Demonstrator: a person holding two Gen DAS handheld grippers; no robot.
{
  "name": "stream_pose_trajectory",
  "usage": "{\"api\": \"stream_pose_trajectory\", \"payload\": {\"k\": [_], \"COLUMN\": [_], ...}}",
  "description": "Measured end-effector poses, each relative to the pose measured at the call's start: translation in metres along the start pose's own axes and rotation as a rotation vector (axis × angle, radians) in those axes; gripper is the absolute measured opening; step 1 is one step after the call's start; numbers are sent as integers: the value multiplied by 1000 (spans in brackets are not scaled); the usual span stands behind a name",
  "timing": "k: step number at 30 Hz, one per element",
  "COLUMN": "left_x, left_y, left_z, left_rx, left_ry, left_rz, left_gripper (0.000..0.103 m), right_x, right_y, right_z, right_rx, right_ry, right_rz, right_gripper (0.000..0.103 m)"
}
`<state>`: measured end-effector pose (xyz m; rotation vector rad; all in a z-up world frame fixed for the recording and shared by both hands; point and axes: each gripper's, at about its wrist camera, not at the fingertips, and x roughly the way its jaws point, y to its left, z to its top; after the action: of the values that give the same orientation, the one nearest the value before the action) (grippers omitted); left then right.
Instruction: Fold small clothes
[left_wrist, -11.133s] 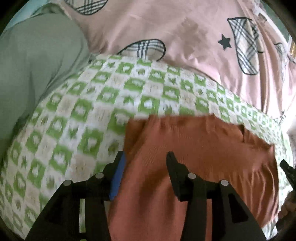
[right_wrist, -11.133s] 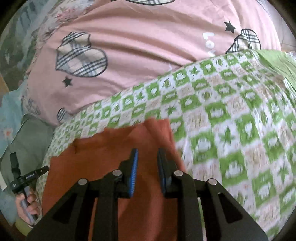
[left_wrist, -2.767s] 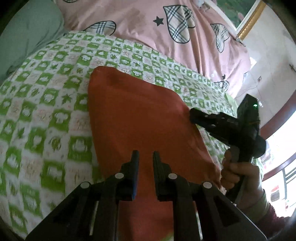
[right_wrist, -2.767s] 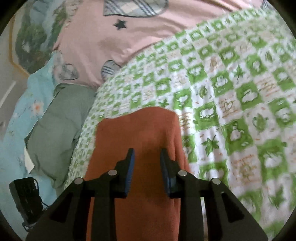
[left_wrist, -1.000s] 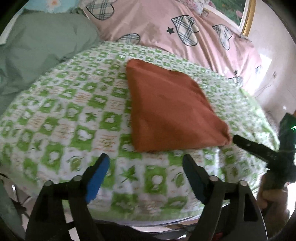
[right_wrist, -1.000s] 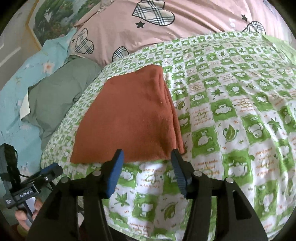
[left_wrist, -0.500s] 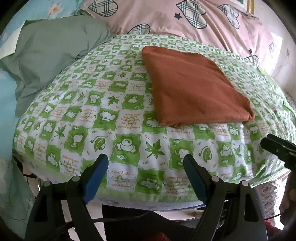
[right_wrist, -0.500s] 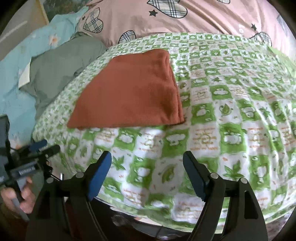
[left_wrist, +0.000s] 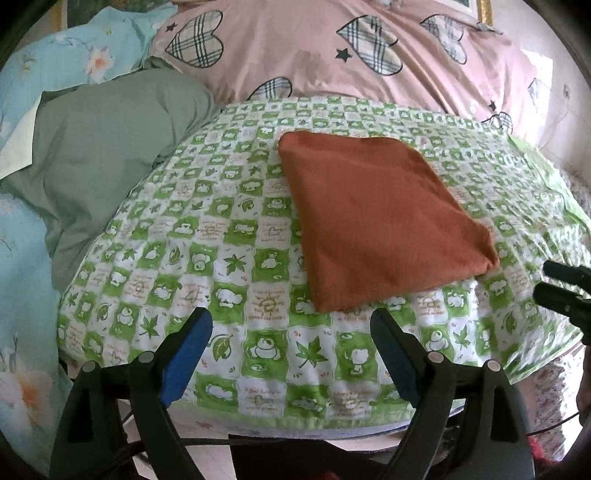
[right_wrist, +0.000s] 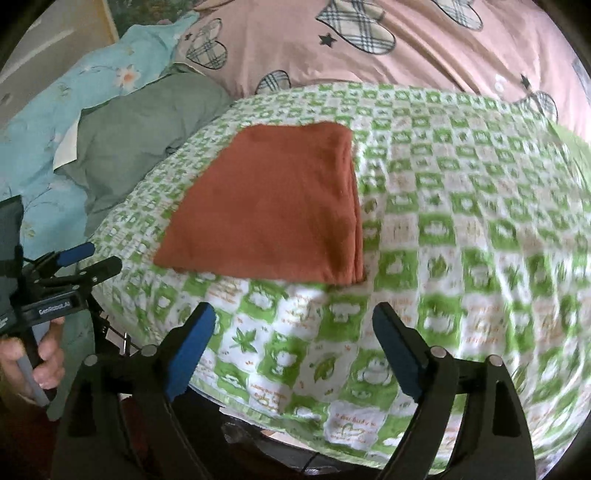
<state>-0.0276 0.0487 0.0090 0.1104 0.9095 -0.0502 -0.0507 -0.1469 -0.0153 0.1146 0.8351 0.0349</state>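
- Left wrist view: rust-orange folded knit garment (left_wrist: 373, 218) lies flat on the green-and-white checked bedspread (left_wrist: 221, 258), ahead of both tools, long axis running away.
- Left hand-held gripper (left_wrist: 291, 354): jaws wide apart, empty, off the near edge.
- Right hand-held gripper (right_wrist: 293, 350): same, about equally near.
- Open bedspread all round; grey-green pillow (left_wrist: 96, 147) left.
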Motion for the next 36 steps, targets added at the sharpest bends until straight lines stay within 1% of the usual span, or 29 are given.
{"api": "stream_pose_trajectory", "payload": {"k": [2,4,7,9,13,18,28,36], "left_x": [5,11,21,26,30,34,41,44], "left_y": [-3,-8,-13,-15,-15,-15,-8,-4], "left_z": [3,2,-3,-7,-7,6,39,51], "left_rx": [12,34,77,88,92,95,37,2], "left_ry": [25,41,63,76,80,64,43,40], "left_rz": [20,58,94,99,96,100,78,57], "left_gripper": [88,88,88,88,88,88,88,88], "right_x": [0,4,15,22,29,30,44,56], "right_y": [3,5,6,6,5,7,8,7], "right_z": [4,5,0,-4,-4,11,41,55], "right_rx": [-20,-29,-20,-17,-7,-22,-34,-38], "right_ry": [-7,-3,29,53,67,51,47,65], "right_rz": [4,3,23,28,31,35,37,31], "right_gripper": [95,96,96,96,96,96,96,96]}}
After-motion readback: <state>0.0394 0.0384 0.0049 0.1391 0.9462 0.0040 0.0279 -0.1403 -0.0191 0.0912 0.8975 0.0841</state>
